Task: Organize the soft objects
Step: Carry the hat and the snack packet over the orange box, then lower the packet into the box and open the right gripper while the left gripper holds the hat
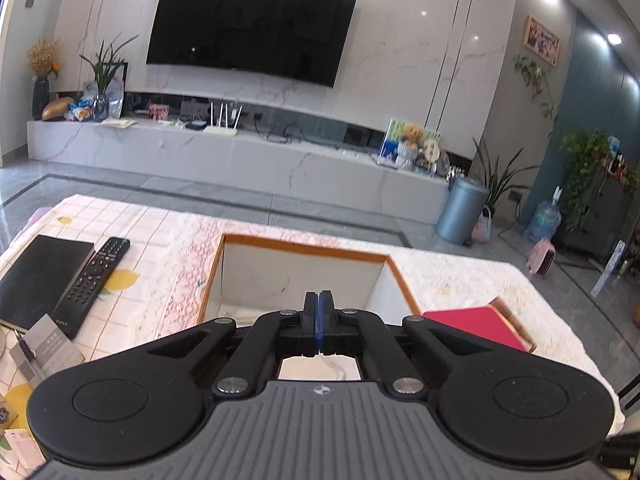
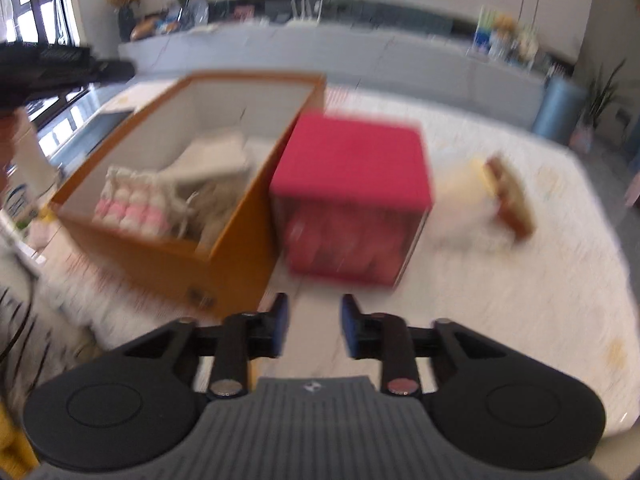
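Note:
An open orange box with white inner walls stands on the pale tablecloth and holds several soft items: a pink-and-white knitted piece and cream fabric. In the left wrist view my left gripper hangs shut over the near edge of the orange box, nothing between its pads. In the blurred right wrist view my right gripper stands open and empty, just in front of a red cube-shaped box beside the orange one. A cream soft object with a brown part lies to the right.
A black remote, a black notebook and some cards lie on the left of the table. The red box sits right of the orange box. Beyond the table are a grey floor, a TV wall and a blue bin.

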### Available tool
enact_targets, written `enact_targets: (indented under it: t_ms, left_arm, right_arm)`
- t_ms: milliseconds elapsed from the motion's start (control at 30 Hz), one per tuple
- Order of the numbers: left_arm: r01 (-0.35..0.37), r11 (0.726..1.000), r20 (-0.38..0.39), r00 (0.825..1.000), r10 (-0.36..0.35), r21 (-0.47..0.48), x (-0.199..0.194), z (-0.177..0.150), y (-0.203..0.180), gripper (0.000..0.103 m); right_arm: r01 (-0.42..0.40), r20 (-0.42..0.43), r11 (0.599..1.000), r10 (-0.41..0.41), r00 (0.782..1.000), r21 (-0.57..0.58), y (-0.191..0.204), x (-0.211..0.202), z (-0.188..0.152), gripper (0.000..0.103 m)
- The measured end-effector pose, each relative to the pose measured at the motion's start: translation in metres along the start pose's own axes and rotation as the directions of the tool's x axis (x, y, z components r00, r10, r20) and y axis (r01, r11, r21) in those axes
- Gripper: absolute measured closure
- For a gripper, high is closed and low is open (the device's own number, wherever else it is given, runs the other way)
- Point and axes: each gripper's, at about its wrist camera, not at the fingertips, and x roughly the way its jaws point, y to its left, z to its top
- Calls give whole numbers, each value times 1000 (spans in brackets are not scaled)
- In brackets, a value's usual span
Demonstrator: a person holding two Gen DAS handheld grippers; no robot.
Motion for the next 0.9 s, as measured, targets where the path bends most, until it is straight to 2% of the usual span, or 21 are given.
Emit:
enact_targets:
  t_ms: [100,133,167,200,233,267,300,333,400,433,600,767,833,900]
  left_arm:
    - [11,999,-40,999,-10,30,1,-1,1,100]
    - [17,998,-77,997,-12,55,3,-1,-1,99]
    - [17,996,-115,993,-8,83,4,-3,-3,89]
    - [23,993,-156,988,-4,119,5,-5,-5,74]
    - [33,987,-193,981,-2,160,6,-9,-8,65]
    - [40,979,-217,976,4,198,7,-14,-10,51]
    - [35,974,-226,974,17,225,6,-17,-12,45]
    - [12,973,-223,974,40,229,7,-21,-13,44]
    - [-49,980,-239,966,95,192,13,-24,-12,34]
    - [-54,982,-265,959,102,181,18,-25,-12,33]
    - [25,987,-398,917,40,156,39,-35,-9,27]
    - [-23,987,-424,901,90,161,47,-40,-6,25]
    - [-62,986,-448,885,126,155,51,-42,-1,25]
    - [-70,976,-442,884,156,205,51,-44,-5,23]
  right_arm:
    - [-6,-62,1000,8,998,30,4,6,-17,54]
    - [-15,-90,999,20,996,51,5,11,-23,48]
    - [-23,-116,997,31,993,71,5,15,-27,46]
    - [-27,-137,995,39,990,91,6,20,-31,46]
    - [-31,-155,993,49,987,112,8,24,-35,44]
    - [-30,-168,990,53,984,135,10,29,-39,38]
    - [-19,-180,988,47,983,155,11,34,-42,35]
    - [-3,-197,986,36,980,165,13,40,-44,34]
    - [14,-215,983,26,976,182,16,50,-46,31]
    - [10,-218,981,34,975,196,18,54,-47,28]
    - [-8,-246,965,74,966,261,23,74,-49,26]
    - [-2,-262,967,71,963,256,26,83,-52,26]
    - [1,-267,966,71,961,259,26,86,-54,27]
    - [5,-281,962,74,957,273,25,90,-57,30]
